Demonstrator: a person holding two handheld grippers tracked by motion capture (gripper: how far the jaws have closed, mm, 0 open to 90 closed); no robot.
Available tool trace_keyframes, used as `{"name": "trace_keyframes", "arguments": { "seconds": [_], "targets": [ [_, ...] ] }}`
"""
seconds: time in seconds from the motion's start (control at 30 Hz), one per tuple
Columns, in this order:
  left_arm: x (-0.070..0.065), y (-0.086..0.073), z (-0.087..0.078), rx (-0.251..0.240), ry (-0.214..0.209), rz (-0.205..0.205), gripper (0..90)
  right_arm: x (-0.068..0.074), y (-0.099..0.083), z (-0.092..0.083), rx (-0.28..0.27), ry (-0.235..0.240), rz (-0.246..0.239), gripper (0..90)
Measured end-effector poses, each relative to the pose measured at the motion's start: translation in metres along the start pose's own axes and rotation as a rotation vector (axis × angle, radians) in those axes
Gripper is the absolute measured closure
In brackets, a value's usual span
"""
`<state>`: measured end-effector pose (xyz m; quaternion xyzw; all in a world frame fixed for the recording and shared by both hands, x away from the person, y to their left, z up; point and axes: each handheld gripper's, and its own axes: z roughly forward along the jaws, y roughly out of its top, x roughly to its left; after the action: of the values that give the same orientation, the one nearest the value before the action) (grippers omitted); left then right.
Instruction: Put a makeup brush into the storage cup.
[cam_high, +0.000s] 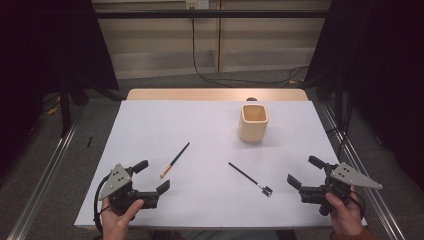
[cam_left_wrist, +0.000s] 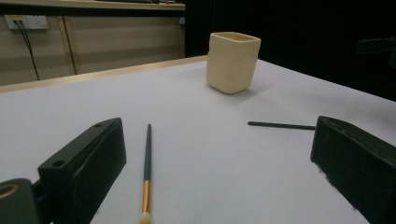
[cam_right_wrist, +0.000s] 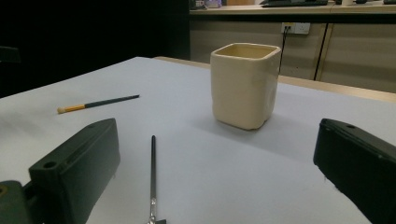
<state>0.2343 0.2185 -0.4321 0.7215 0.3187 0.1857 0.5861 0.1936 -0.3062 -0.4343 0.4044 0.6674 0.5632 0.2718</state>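
white table (cam_high: 210, 125) is sitting bare around the cream cup (cam_high: 253, 123), upper right of centre. risk: both brushes are lying flat and thin, so wide jaws could be skidding them away or clipping the cup. orange-tipped brush (cam_high: 175, 160) is lying left of centre, dark brush (cam_high: 249, 178) lower right of centre. left gripper (cam_high: 151, 176) is hovering lower left, jaws spread, empty; right gripper (cam_high: 303, 172) is mirroring it lower right, also spread, empty.

On the bench (cam_high: 150, 115) a cup (cam_high: 253, 123) stands toward the far right. Nearer, two brushes lie well apart: the left brush (cam_high: 175, 160) before the left gripper (cam_high: 151, 176), the right brush (cam_high: 249, 178) between the two grippers, just left of the right gripper (cam_high: 301, 173).
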Motion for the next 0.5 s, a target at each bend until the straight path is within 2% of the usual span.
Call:
{"name": "trace_keyframes", "arguments": {
  "seconds": [0.13,0.2,0.27,0.33,0.47,0.5],
  "targets": [
    [0.0,0.008,0.007,0.012,-0.014,0.024,3.3,0.001,0.0,0.001,0.0,0.006,0.004,0.0],
    [0.0,0.01,0.008,0.014,-0.018,0.022,3.9,0.002,0.0,0.001,0.0,0.01,0.001,0.0],
    [0.0,0.014,0.011,0.002,-0.019,0.022,3.9,0.002,0.0,0.002,0.0,0.012,0.0,0.0],
    [0.0,0.017,0.015,0.002,-0.015,0.041,4.0,0.002,0.0,0.001,0.001,0.011,0.002,0.0],
    [0.004,0.023,0.023,-0.009,-0.022,0.041,4.1,0.001,0.0,0.001,0.002,0.013,0.006,0.0],
    [0.005,0.026,0.027,0.005,-0.036,0.049,4.8,0.001,0.0,0.001,0.001,0.012,0.006,0.0]
  ]
}}
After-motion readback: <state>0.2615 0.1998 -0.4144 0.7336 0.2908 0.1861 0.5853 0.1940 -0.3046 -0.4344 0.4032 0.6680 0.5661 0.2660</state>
